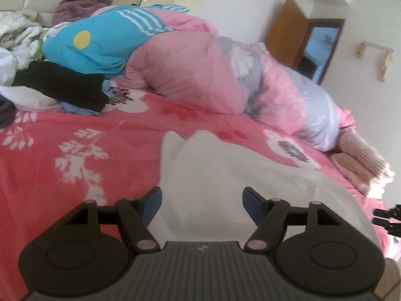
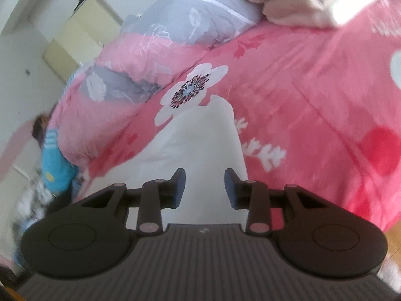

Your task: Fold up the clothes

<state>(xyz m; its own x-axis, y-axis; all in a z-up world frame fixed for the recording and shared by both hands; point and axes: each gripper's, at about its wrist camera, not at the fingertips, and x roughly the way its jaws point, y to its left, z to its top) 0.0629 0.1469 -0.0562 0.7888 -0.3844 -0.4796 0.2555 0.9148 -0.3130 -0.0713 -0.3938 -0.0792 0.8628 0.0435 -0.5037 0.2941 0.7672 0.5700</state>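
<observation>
Here my left gripper (image 1: 201, 207) and right gripper (image 2: 205, 188) both hang spread, pinching nothing, over the soft white garment (image 1: 225, 175) lying on the pink floral bedspread (image 1: 75, 150), apparently freed for regripping.

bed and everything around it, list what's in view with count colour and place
white garment: 1, white, on the bedspread in front of both grippers
bedspread: 1, pink with white flowers and leaves, covering the bed
quilt: 1, pink, grey and blue, heaped across the far side of the bed
black garment: 1, black, left side of the bed by the quilt
knit garment: 1, pale pink, folded at the right edge of the bed
person: 1, purple top, behind the quilt
door: 1, brown, open, right wall
left gripper: 1, black with blue pads, jaws open over the white garment
right gripper: 1, black with blue pads, jaws open over the white garment
</observation>
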